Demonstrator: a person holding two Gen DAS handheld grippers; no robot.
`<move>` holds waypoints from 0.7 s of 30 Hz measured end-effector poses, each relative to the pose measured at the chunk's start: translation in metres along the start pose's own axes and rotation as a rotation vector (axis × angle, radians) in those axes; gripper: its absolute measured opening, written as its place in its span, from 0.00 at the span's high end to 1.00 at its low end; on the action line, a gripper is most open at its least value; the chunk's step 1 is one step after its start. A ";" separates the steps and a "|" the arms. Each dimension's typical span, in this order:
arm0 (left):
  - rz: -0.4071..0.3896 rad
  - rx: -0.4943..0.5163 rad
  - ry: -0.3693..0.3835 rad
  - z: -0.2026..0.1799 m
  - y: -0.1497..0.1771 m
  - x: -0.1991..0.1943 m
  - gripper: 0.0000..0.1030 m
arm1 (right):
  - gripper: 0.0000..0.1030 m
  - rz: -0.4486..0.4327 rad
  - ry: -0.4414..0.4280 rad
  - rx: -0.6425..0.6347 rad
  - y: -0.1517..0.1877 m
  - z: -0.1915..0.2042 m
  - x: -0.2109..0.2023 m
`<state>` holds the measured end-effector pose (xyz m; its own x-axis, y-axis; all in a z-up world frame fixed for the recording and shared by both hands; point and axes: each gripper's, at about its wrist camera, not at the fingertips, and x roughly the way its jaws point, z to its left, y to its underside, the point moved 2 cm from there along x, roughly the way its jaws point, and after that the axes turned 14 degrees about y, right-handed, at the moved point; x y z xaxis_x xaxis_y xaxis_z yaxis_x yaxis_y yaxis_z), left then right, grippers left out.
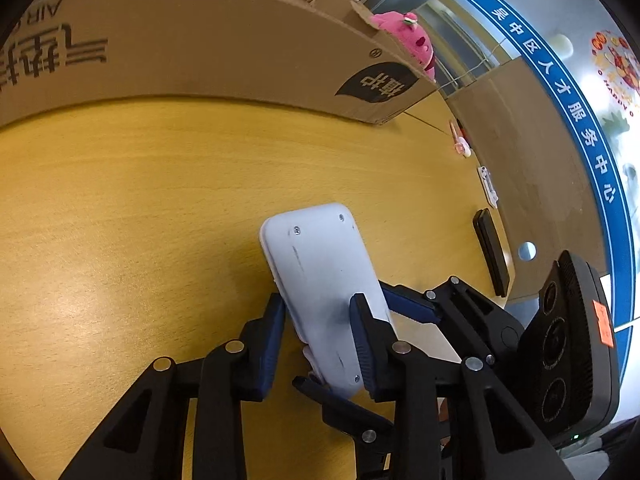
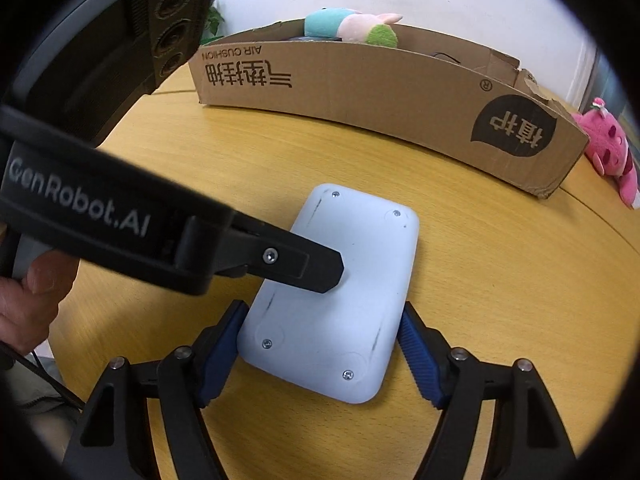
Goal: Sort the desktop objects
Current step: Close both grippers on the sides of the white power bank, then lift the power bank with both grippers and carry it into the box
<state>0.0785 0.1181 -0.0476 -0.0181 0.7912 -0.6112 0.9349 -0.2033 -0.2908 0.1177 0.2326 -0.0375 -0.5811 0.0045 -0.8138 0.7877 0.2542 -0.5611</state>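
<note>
White device point(image 2: 332, 296): a flat, rounded-corner plastic body, lying screw-side up on my tabletop point(image 2: 500, 280), near the middle, in front of the cardboard box.
Left tongs point(image 1: 318, 336): my two blue pads sit on either side of the device's near end; the left pad looks to touch its edge, while the right pad lies over its back face. I cannot tell whether they truly press it.
Right tongs point(image 2: 320, 354): spread wide, straddling the device's near end, one blue pad beside each long edge; small gaps show, so they are released, holding nothing.
Tongs to each other: in the right wrist view, one black finger of my left tongs reaches in from the left and lies across the device's back.
Cardboard box point(image 2: 384, 92): long, open-topped, printed, standing beyond the device; a pastel plush toy point(image 2: 352, 26) rests in it.
Pink plush point(image 2: 608, 148): on the tabletop just past the box's right end.
My hand point(image 2: 28, 300): left edge of the right wrist view, gripping a handle.
</note>
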 end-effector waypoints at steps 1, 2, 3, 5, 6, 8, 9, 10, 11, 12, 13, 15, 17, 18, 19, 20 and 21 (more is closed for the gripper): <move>-0.007 0.003 -0.003 -0.002 0.000 -0.002 0.71 | 0.29 0.000 -0.005 0.009 0.001 -0.001 -0.001; -0.013 -0.003 -0.003 -0.003 -0.002 -0.004 0.74 | 0.29 -0.002 -0.008 0.017 -0.001 0.001 -0.001; -0.023 -0.003 -0.006 -0.005 -0.003 -0.007 0.75 | 0.29 -0.005 -0.007 0.017 0.000 0.001 -0.003; -0.055 0.019 -0.032 -0.013 -0.006 -0.015 0.79 | 0.29 -0.015 -0.001 0.013 -0.006 0.001 -0.006; -0.066 0.031 -0.041 -0.017 -0.008 -0.019 0.80 | 0.29 -0.020 -0.002 0.015 -0.007 0.001 -0.008; -0.079 0.063 -0.037 -0.026 -0.013 -0.025 0.81 | 0.29 -0.040 -0.007 0.024 -0.011 -0.001 -0.014; -0.089 0.072 -0.030 -0.030 -0.016 -0.028 0.82 | 0.29 -0.052 -0.006 0.026 -0.014 -0.002 -0.018; -0.100 0.080 -0.026 -0.033 -0.019 -0.032 0.82 | 0.29 -0.066 -0.003 0.028 -0.016 -0.002 -0.023; -0.110 0.092 -0.025 -0.036 -0.023 -0.036 0.82 | 0.29 -0.083 0.001 0.029 -0.022 -0.005 -0.027; -0.120 0.104 -0.027 -0.038 -0.026 -0.041 0.82 | 0.29 -0.095 0.005 0.028 -0.027 -0.007 -0.029; -0.137 0.122 -0.026 -0.044 -0.032 -0.046 0.82 | 0.29 -0.113 0.013 0.024 -0.033 -0.009 -0.035; -0.160 0.148 -0.019 -0.049 -0.039 -0.057 0.82 | 0.29 -0.141 0.028 0.015 -0.047 -0.016 -0.039; -0.181 0.173 -0.003 -0.055 -0.048 -0.069 0.83 | 0.29 -0.169 0.039 0.006 -0.061 -0.020 -0.045; -0.190 0.189 -0.002 -0.059 -0.052 -0.074 0.83 | 0.30 -0.187 0.047 0.003 -0.069 -0.023 -0.049; -0.205 0.215 -0.013 -0.065 -0.059 -0.078 0.83 | 0.30 -0.200 0.054 -0.001 -0.076 -0.024 -0.052; -0.217 0.235 -0.020 -0.070 -0.065 -0.082 0.83 | 0.30 -0.220 0.067 -0.007 -0.086 -0.026 -0.056; -0.230 0.253 -0.022 -0.074 -0.071 -0.088 0.83 | 0.30 -0.233 0.073 -0.009 -0.091 -0.028 -0.059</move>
<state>0.0396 0.1062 0.0813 -0.2282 0.8210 -0.5233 0.7882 -0.1597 -0.5943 0.0745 0.2359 0.0663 -0.7606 0.0142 -0.6491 0.6289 0.2647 -0.7310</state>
